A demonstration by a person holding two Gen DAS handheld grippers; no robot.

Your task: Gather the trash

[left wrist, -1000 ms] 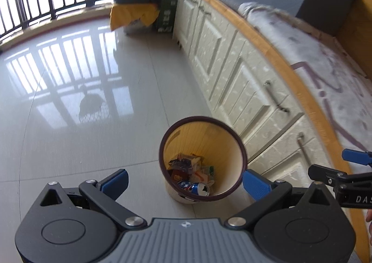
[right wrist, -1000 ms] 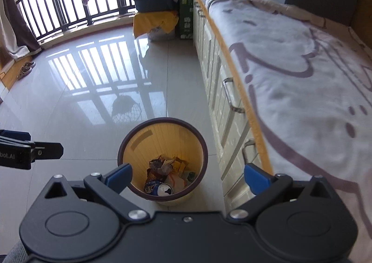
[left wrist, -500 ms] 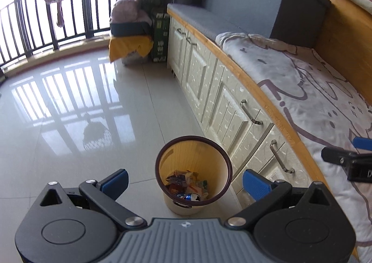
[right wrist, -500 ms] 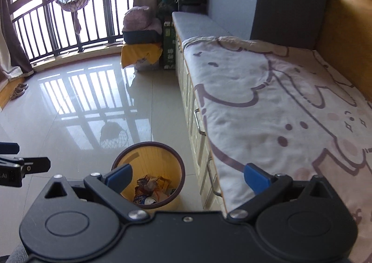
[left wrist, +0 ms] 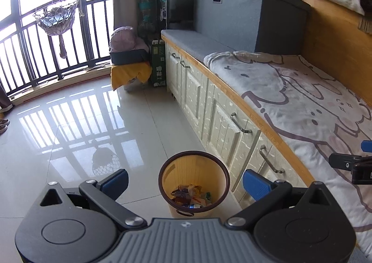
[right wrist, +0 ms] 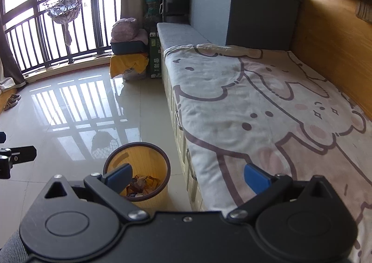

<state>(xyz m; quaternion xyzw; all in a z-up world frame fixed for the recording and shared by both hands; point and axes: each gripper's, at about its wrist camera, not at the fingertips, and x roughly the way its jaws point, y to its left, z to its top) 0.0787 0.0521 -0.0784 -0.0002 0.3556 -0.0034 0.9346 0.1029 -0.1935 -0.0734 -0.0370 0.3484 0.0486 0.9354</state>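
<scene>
left gripper [left wrist: 184, 181] spread wide, holds nothing | right gripper [right wrist: 187, 175] likewise | bin [left wrist: 194, 181] has wrappers, a can | we scan floor and blanket [right wrist: 255, 111] for leftovers

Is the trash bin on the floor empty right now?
No, the trash bin holds wrappers and a can at its bottom, seen in the left wrist view.

Bin on the floor, right up by the cabinets

The bin [left wrist: 194, 183] stands on the floor [left wrist: 69, 128] just beside the cabinet [left wrist: 223, 123] front, trash [left wrist: 190, 195] inside. A blanket [right wrist: 255, 104] lies on the bench above; a storage box [left wrist: 246, 21] sits at its far end.
</scene>
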